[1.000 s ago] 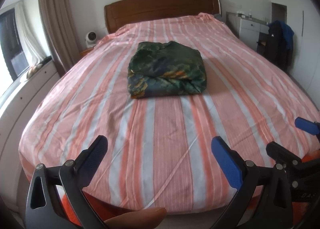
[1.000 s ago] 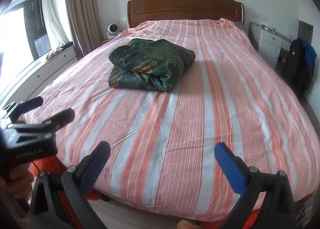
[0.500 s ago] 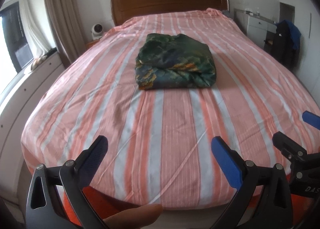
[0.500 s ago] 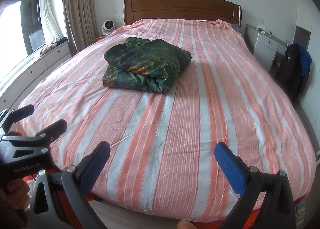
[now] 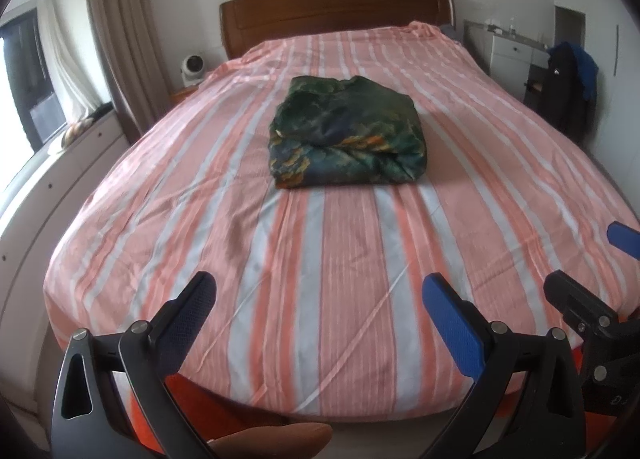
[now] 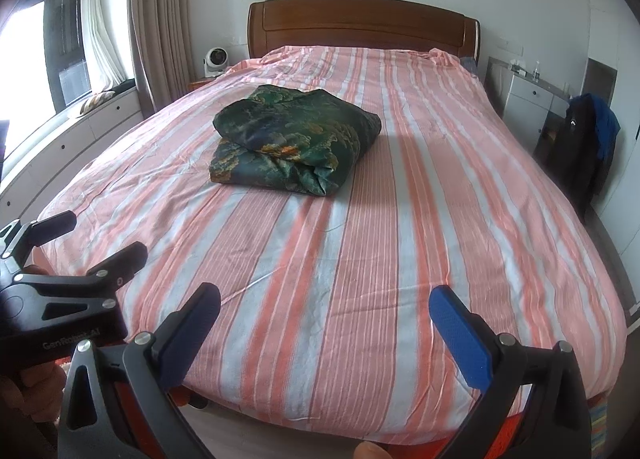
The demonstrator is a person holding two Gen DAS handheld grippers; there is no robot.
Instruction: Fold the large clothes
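Observation:
A dark green patterned garment lies folded into a compact bundle in the middle of the pink striped bed. My left gripper hovers open over the bed's foot edge, well short of the bundle, nothing between its fingers. My right gripper is also open and empty at the foot edge, further right. Each gripper shows in the other's view: the right one at the right border, the left one at the left border.
A wooden headboard closes the far end. White drawers and a window bench run along the left. A small fan sits by the curtain. A white cabinet and a chair with dark clothes stand on the right.
Both grippers have risen and tilted up slightly, so the bundle and headboard sit lower in view. Both stay open and empty; the bundle has not moved.

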